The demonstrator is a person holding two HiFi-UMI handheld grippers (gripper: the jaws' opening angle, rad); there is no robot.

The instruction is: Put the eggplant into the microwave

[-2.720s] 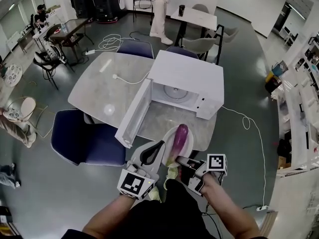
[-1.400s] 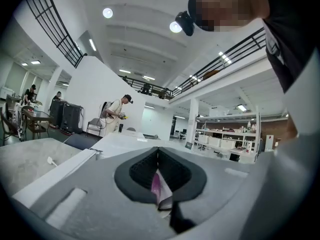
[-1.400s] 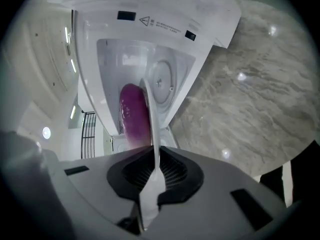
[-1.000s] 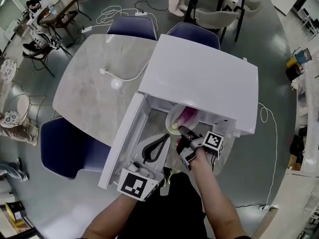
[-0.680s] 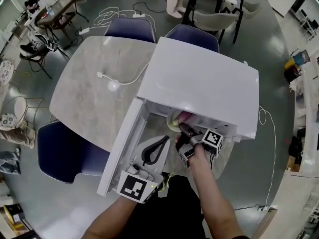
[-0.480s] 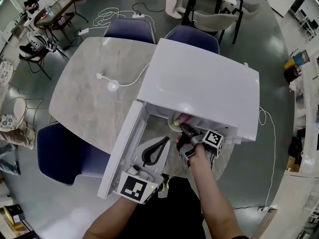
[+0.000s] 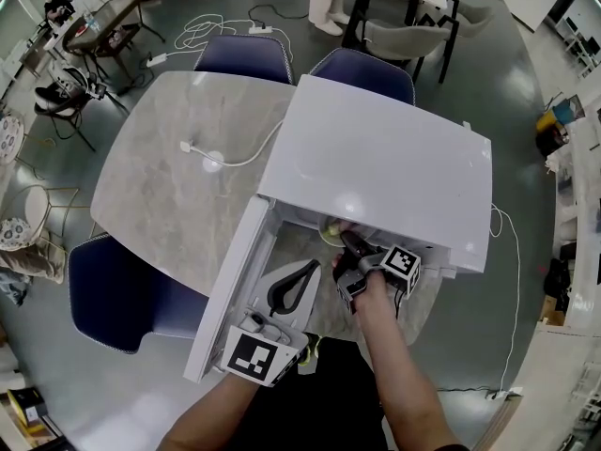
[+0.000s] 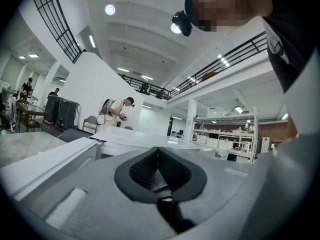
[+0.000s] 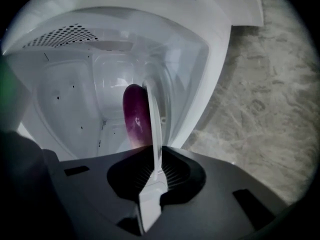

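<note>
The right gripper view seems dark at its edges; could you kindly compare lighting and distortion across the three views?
Right gripper view: dark vignette all round, the microwave cavity bright, the eggplant carrying a small highlight. Left gripper view: ceiling lamps flare, railings bow. Head view: strong fisheye, a glare spot on the microwave top.

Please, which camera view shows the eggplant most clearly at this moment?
The right gripper view: the eggplant lies purple and large on the plate that the right tongs grip by its rim, inside the microwave. In the head view the microwave's roof hides nearly all of it. The left gripper view does not show it.
</note>
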